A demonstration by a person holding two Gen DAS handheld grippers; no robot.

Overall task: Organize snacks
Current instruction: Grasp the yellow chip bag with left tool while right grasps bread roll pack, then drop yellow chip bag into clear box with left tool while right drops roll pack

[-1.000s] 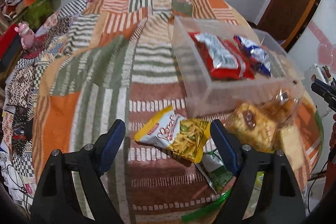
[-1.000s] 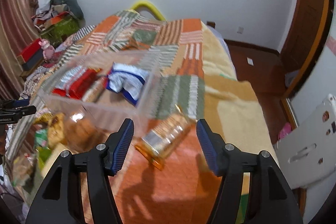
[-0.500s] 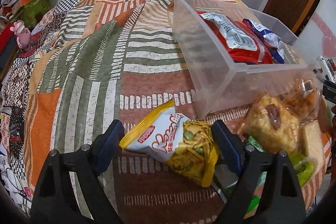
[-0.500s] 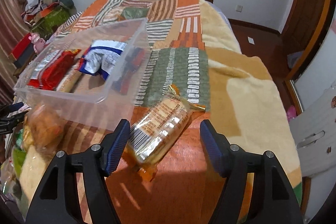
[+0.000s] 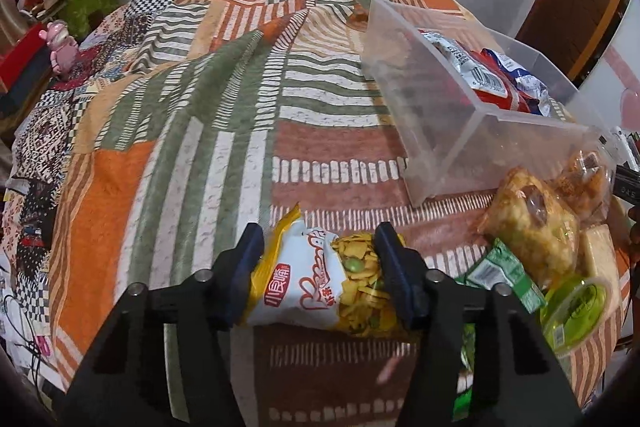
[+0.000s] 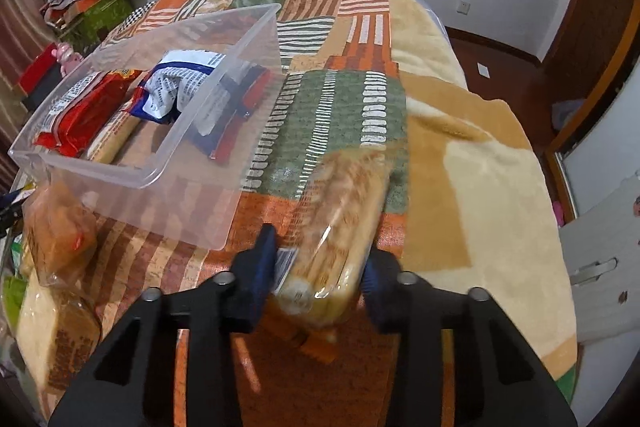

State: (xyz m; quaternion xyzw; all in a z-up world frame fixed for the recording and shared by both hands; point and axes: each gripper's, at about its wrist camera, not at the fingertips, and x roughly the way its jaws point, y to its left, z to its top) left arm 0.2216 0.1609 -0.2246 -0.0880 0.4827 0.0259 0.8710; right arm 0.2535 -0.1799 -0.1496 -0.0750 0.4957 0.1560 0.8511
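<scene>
A yellow and white bag of bean chips (image 5: 304,283) lies on the patchwork quilt (image 5: 200,131). My left gripper (image 5: 320,243) straddles it, its jaws closing, and both blue pads touch the bag's sides. A clear pack of crackers (image 6: 348,195) sits between the pads of my right gripper (image 6: 320,251), which is shut on its near end. The clear plastic box (image 6: 192,211) stands just left of that pack, holding red packets (image 6: 80,111) and a blue and white packet (image 6: 176,87). The same box (image 5: 440,115) shows at the upper right in the left wrist view.
Loose snacks crowd the near right in the left wrist view: a bagged bun (image 5: 532,223), a green packet (image 5: 500,271) and a green lidded cup (image 5: 576,303). Bagged bread (image 6: 56,235) lies left of the box. The quilt's right edge drops to the wooden floor (image 6: 500,43).
Both grippers dropped lower over their snacks and their jaws came in. The left now touches the chip bag's sides and the right pinches the cracker pack.
</scene>
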